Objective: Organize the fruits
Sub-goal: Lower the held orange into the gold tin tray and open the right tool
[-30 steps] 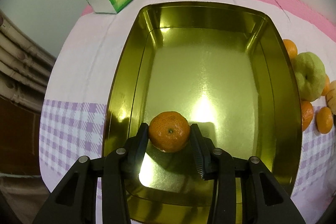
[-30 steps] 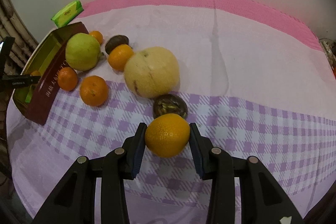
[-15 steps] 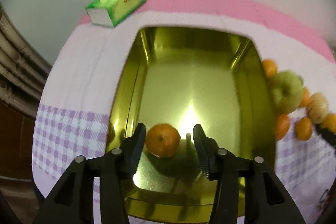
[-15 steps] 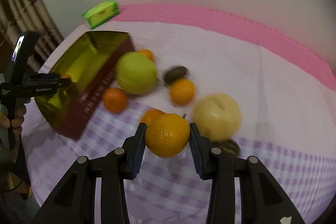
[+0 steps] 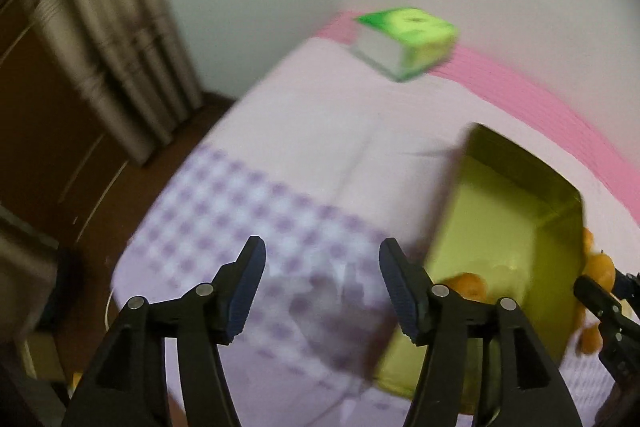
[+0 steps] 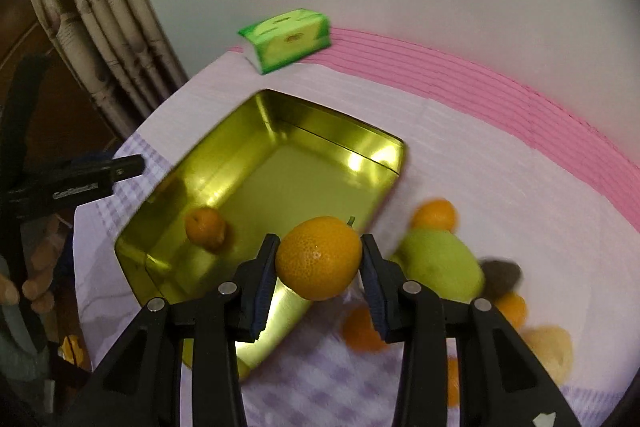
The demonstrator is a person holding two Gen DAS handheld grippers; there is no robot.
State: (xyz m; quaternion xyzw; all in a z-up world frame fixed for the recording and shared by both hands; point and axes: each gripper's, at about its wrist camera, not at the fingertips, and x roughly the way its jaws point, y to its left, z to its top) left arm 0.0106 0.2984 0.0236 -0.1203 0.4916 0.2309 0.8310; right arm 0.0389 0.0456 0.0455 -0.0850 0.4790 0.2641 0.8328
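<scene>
**Right wrist view: orange clamped over the tin's near edge**

Right wrist view shows an orange [image 6: 319, 257] pinched firmly between the right gripper [image 6: 318, 277] pads, hanging above the near corner of the gold tin [image 6: 384, 147]. One mandarin [image 6: 206, 229] lies inside the tin. A green pear [image 6: 440, 265] and more mandarins sit just beside it on the checked tabletop [image 6: 460, 131]. The left gripper [image 5: 322, 293] is empty, jaws opening above the cloth. A green tissue box [image 6: 288, 41] lies beyond.
</scene>
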